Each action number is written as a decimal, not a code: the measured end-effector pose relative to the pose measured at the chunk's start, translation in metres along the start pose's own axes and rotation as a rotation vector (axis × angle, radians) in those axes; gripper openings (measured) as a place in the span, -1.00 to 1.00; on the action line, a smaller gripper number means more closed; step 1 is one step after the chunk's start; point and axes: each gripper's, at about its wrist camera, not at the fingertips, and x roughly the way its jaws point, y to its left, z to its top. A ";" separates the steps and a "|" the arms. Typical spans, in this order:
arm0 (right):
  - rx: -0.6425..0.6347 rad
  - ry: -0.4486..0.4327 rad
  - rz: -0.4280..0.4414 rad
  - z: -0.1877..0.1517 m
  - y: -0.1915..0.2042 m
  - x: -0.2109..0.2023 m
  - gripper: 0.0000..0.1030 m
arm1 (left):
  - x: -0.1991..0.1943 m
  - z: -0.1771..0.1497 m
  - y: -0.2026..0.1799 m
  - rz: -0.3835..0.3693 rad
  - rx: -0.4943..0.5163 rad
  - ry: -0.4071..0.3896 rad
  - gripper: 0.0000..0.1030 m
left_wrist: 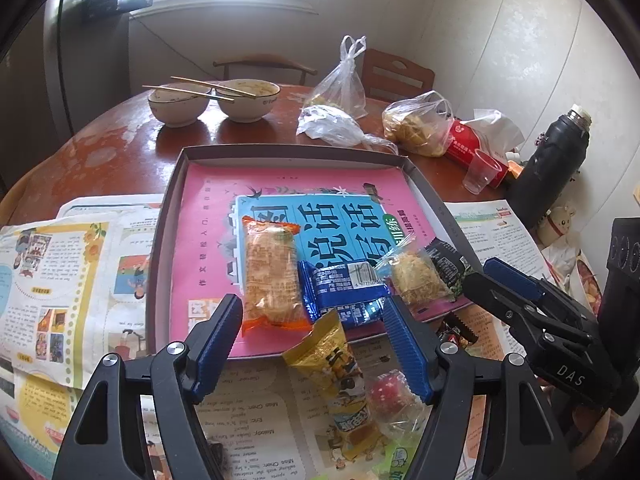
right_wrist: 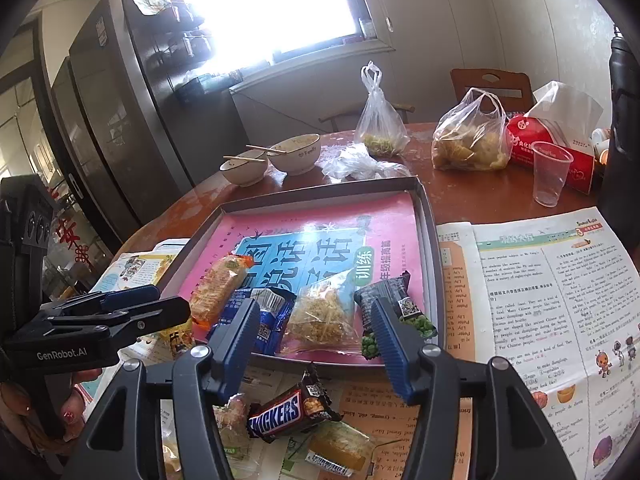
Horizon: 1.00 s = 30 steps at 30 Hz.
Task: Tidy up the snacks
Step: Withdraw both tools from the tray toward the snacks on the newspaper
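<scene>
left gripper (left_wrist: 312, 336) hangs w/ jaws wide, empty, over the yellow snack pack (left_wrist: 338, 380), which lies on the newspaper (left_wrist: 248, 420) just outside the tray (left_wrist: 160, 240), its top corner touching the tray's near edge. right gripper (right_wrist: 316, 340): jaws also wide, nothing held, above the snickers bar (right_wrist: 288, 412), also just outside the tray's near edge. four packs already sit inside the tray. yellow pack looks light, crinkly, slippery film, prob soft inside; best pinched across the middle, not the flimsy sealed end. snickers is stiffer; grip across its width.
</scene>
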 end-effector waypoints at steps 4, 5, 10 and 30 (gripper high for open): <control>-0.004 -0.017 0.010 0.001 0.002 -0.006 0.18 | -0.007 -0.003 0.005 0.000 -0.010 -0.006 0.45; -0.005 -0.019 0.012 0.001 0.003 -0.006 0.18 | -0.009 -0.004 0.006 0.001 -0.012 -0.008 0.45; -0.013 -0.027 0.014 0.002 0.006 -0.011 0.19 | -0.018 -0.006 0.014 0.007 -0.031 -0.022 0.45; -0.031 -0.037 0.039 -0.003 0.016 -0.032 0.27 | -0.042 -0.022 0.029 0.013 -0.053 -0.032 0.45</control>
